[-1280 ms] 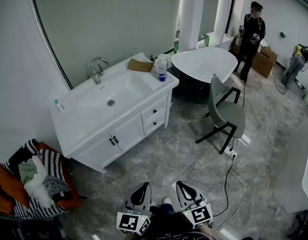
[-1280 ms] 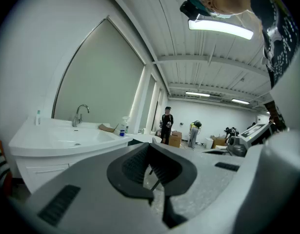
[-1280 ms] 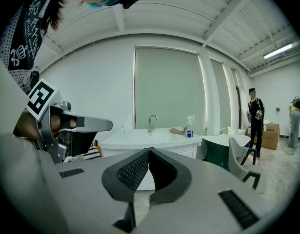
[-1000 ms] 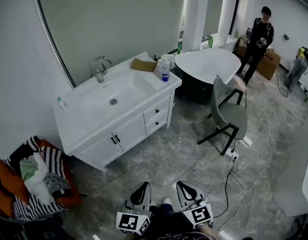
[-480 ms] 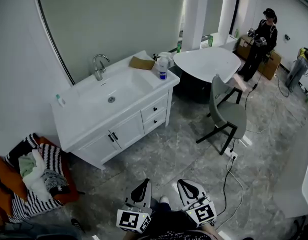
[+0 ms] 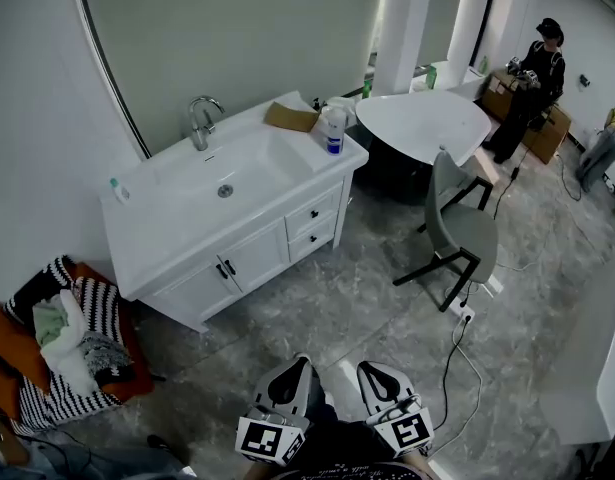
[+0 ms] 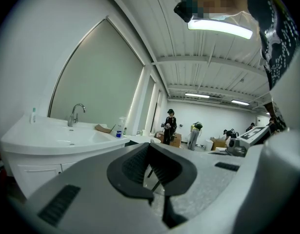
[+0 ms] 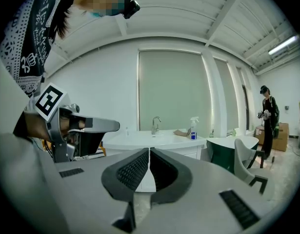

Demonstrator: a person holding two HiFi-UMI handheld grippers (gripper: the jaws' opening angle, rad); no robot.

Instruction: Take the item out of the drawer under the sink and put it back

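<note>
White vanity drawers stay shut, contents hidden; left gripper and right gripper, both clenched empty, sit slightly higher.

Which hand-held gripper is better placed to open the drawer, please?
Probably right: both are shut, empty and distant, but the right hand-held gripper faces the sink cabinet; the left hand-held gripper faces the chair.

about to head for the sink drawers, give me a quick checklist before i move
1. Left gripper jaws shut, nothing between: ok.
2. Right gripper jaws shut, nothing between: ok.
3. Drawers within reach: not ok, far ahead of both grippers.
4. Drawers shut, fronts unobstructed: ok.
5. Item inside: cannot tell, hidden.
6. Chair apart from the drawers: ok.
</note>
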